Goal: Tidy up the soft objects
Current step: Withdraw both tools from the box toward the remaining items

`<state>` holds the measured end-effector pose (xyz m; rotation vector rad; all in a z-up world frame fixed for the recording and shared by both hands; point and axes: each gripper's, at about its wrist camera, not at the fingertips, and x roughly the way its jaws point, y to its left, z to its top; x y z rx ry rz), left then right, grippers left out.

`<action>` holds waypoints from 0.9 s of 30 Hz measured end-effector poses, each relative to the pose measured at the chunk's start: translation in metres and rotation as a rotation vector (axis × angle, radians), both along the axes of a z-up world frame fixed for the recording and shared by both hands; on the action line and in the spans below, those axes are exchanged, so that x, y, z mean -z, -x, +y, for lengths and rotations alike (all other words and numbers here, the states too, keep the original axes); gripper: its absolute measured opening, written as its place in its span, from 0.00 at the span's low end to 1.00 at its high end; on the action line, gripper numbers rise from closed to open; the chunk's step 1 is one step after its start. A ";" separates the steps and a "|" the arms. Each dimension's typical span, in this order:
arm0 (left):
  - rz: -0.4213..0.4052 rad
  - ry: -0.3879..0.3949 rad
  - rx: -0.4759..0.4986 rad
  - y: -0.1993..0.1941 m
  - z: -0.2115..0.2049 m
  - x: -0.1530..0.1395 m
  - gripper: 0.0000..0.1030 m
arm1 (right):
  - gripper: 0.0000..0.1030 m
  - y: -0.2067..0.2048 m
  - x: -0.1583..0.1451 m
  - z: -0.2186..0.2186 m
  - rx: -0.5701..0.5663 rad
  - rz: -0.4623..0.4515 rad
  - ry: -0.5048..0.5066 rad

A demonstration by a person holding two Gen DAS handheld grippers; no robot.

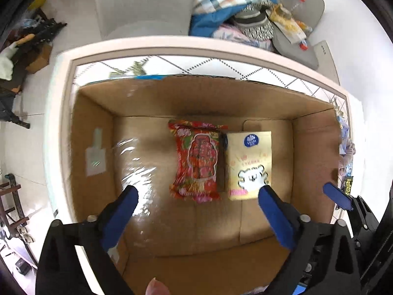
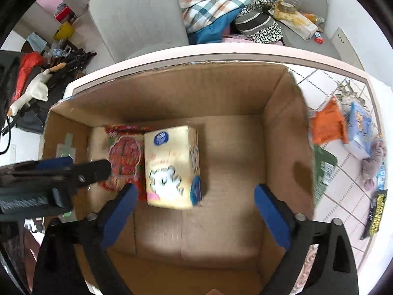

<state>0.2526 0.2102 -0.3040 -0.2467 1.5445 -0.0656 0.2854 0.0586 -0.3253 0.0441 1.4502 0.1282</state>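
Observation:
An open cardboard box (image 1: pixel 157 95) (image 2: pixel 282 132) stands on the table. On its floor lie a red patterned packet (image 1: pixel 197 159) (image 2: pixel 125 154) and, to its right, a cream tissue pack with a white bear (image 1: pixel 250 164) (image 2: pixel 172 167). My left gripper (image 1: pixel 199 196) is open and empty above the box, near the packs' front ends. My right gripper (image 2: pixel 194 194) is open and empty above the box floor, just in front of the tissue pack. The left gripper also shows at the left of the right wrist view (image 2: pixel 81 169).
Right of the box on the tiled tabletop (image 2: pixel 343 223) lie an orange packet (image 2: pixel 328 123), a light blue pack (image 2: pixel 361 130), a grey plush toy (image 2: pixel 374 162), a green packet (image 2: pixel 324 169) and a black-and-yellow packet (image 2: pixel 377 213). Grey chairs (image 2: pixel 137 17) with piled clothes (image 2: pixel 216 2) stand behind the table.

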 end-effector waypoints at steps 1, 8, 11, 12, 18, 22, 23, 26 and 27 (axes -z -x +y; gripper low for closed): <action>-0.018 -0.012 -0.006 0.006 0.000 -0.008 0.98 | 1.00 0.005 -0.006 0.000 -0.003 -0.002 0.004; -0.111 -0.106 -0.025 0.049 -0.001 -0.048 0.98 | 1.00 0.046 -0.038 -0.010 0.013 0.001 0.045; -0.141 -0.093 -0.041 0.063 -0.003 -0.058 0.98 | 1.00 0.061 -0.054 -0.012 0.003 -0.011 0.039; -0.140 -0.100 -0.048 0.067 -0.004 -0.060 0.98 | 1.00 0.066 -0.059 -0.013 -0.004 -0.019 0.043; -0.166 -0.125 -0.078 0.103 -0.012 -0.081 0.98 | 1.00 0.102 -0.097 -0.017 -0.028 -0.058 0.027; -0.193 -0.128 -0.099 0.125 -0.019 -0.104 0.98 | 1.00 0.122 -0.121 -0.024 -0.044 -0.093 -0.011; -0.201 -0.121 -0.105 0.130 -0.020 -0.110 0.98 | 1.00 0.127 -0.127 -0.026 -0.048 -0.099 -0.024; -0.227 -0.132 -0.109 0.139 -0.029 -0.128 0.98 | 1.00 0.139 -0.143 -0.033 -0.052 -0.119 -0.061; -0.237 -0.138 -0.103 0.140 -0.034 -0.134 0.98 | 1.00 0.142 -0.147 -0.036 -0.051 -0.121 -0.076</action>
